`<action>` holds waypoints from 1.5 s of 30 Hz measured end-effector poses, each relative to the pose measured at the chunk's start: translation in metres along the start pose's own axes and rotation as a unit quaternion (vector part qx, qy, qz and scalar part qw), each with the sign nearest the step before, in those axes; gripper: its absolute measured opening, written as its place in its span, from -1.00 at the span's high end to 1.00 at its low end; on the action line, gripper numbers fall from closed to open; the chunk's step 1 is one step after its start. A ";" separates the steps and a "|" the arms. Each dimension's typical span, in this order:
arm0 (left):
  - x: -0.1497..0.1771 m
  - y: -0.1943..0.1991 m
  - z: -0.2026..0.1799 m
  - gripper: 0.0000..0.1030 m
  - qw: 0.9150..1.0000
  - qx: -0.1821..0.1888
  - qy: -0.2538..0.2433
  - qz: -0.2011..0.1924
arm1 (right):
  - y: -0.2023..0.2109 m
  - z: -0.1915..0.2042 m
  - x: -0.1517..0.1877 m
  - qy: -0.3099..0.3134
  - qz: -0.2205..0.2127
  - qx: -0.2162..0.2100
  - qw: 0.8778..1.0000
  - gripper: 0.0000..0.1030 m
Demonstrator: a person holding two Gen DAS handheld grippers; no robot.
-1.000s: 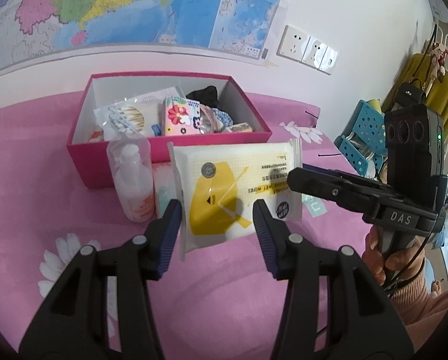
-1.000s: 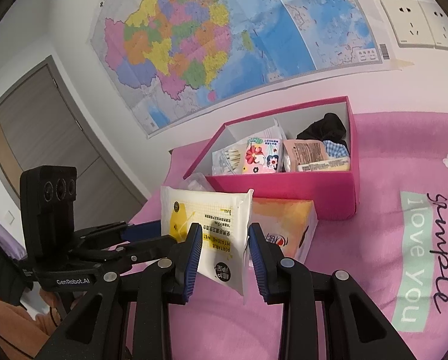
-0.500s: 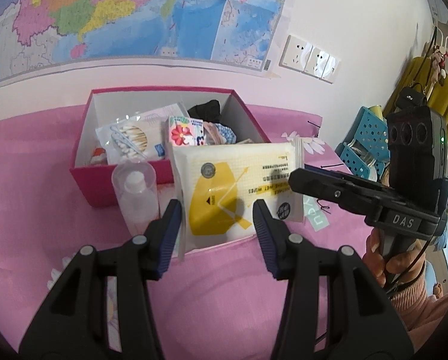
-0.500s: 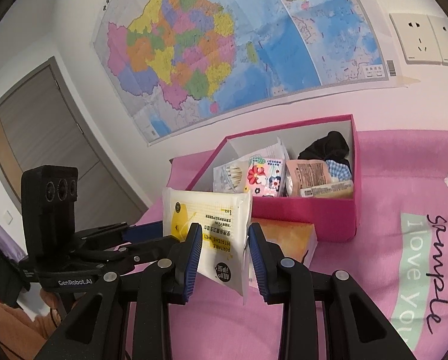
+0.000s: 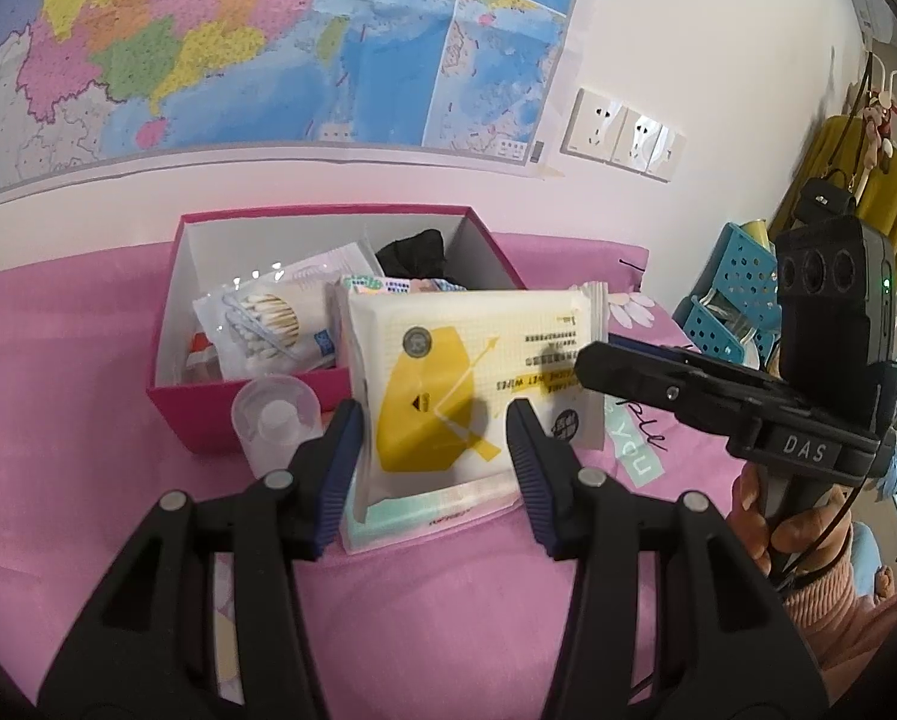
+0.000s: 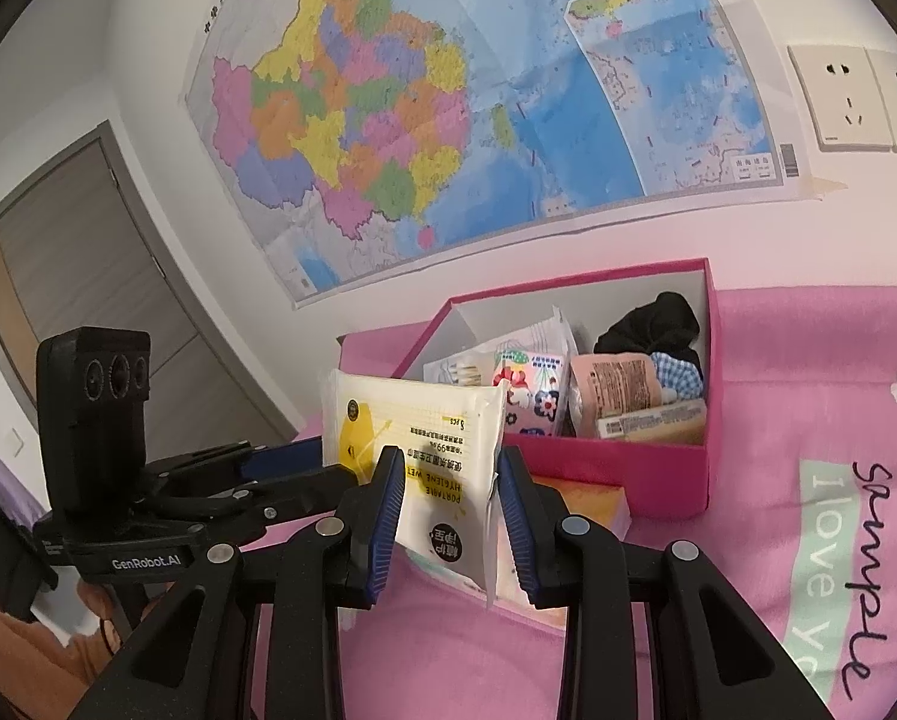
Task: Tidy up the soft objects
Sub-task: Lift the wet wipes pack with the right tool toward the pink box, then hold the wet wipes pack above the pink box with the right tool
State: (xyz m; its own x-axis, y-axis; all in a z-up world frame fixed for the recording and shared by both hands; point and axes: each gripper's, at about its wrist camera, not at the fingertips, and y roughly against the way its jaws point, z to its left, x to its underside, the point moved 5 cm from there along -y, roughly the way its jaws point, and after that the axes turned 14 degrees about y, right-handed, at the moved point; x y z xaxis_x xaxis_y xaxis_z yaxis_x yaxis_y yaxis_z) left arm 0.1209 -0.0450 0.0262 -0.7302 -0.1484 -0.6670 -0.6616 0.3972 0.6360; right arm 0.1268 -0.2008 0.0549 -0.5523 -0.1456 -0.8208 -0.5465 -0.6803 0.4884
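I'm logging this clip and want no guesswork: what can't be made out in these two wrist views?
- Left view: the right tongs tips hide behind the wipes pack.
- Left view: the pack hides the box contents behind it and most of the flat packet below.
- Right view: the pack and left tongs hide the clear bottle.
- Both views: pack print too small to read.

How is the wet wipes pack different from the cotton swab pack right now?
The wet wipes pack is opaque white with a yellow graphic; the cotton swab pack is see-through, showing the swabs. The wipes pack is held upright in the air by the right gripper, while the swab pack lies inside the pink box. The wipes pack looks larger. Both are soft plastic pouches.
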 end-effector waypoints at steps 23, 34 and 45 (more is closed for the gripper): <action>-0.043 -0.010 0.001 0.01 1.000 -0.015 -0.004 -0.017 | -0.020 -0.017 -0.033 0.008 -0.013 0.005 1.000 0.36; -0.059 -0.025 0.008 0.01 0.999 -0.027 -0.006 -0.018 | -0.031 -0.026 -0.046 0.009 -0.015 0.006 1.000 0.36; -0.071 -0.042 0.015 0.01 0.999 -0.036 -0.003 -0.010 | -0.044 -0.035 -0.057 0.006 -0.017 0.008 1.000 0.36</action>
State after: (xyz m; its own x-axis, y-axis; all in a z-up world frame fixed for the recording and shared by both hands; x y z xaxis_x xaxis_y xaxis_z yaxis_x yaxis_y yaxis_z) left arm 0.2028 -0.0373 0.0412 -0.7159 -0.1506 -0.6817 -0.6868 0.3276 0.6489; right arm 0.2044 -0.1878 0.0699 -0.5256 -0.1320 -0.8404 -0.5744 -0.6736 0.4651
